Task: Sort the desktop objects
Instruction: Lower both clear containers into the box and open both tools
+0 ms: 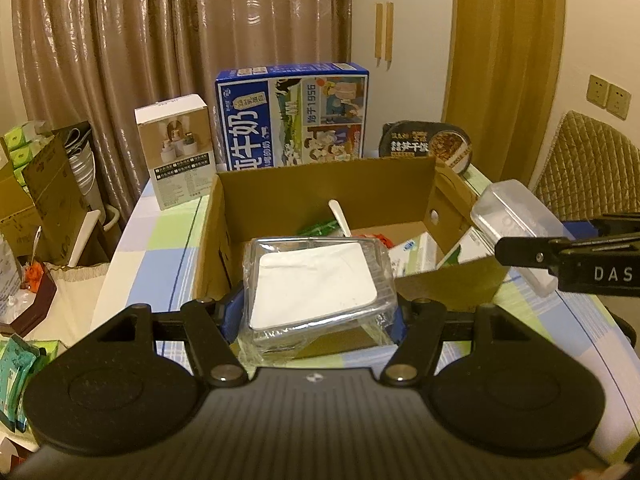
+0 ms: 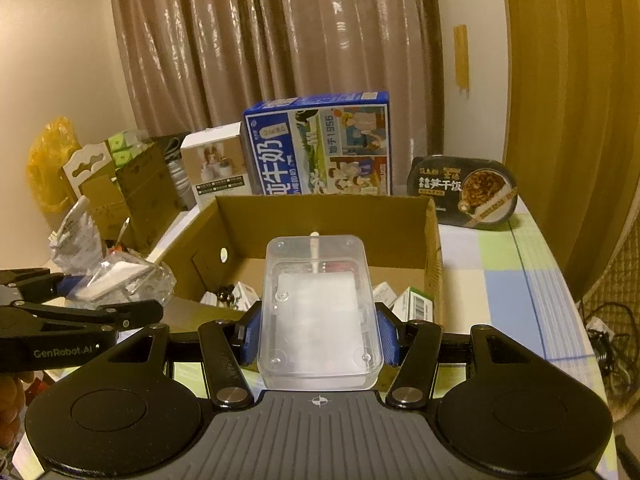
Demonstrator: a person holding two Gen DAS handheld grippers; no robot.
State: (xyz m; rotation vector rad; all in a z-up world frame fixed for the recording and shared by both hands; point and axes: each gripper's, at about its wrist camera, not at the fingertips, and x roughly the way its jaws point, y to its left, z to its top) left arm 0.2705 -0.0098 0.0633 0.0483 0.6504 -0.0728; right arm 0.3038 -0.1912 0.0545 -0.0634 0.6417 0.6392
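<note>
Bench cloth (image 1: 168,236): checked pattern in pale blue, green and white. Cardboard box (image 2: 320,216) plain brown; milk carton (image 1: 292,116) behind it blue with white characters and cartoon panels; meal tray (image 2: 464,190) black with gold print. Curtain (image 1: 160,40) glossy brown-beige; both hand-held gripper bodies black with blue pads (image 2: 386,334).

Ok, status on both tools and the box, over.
Left tool shut on wrapped clear packet. Right tool shut on clear plastic case. Both held at the near edge of the open cardboard box. Nothing blocking the drop.

Cardboard box (image 2: 320,216) open-topped; milk carton (image 2: 320,148) behind.
</note>
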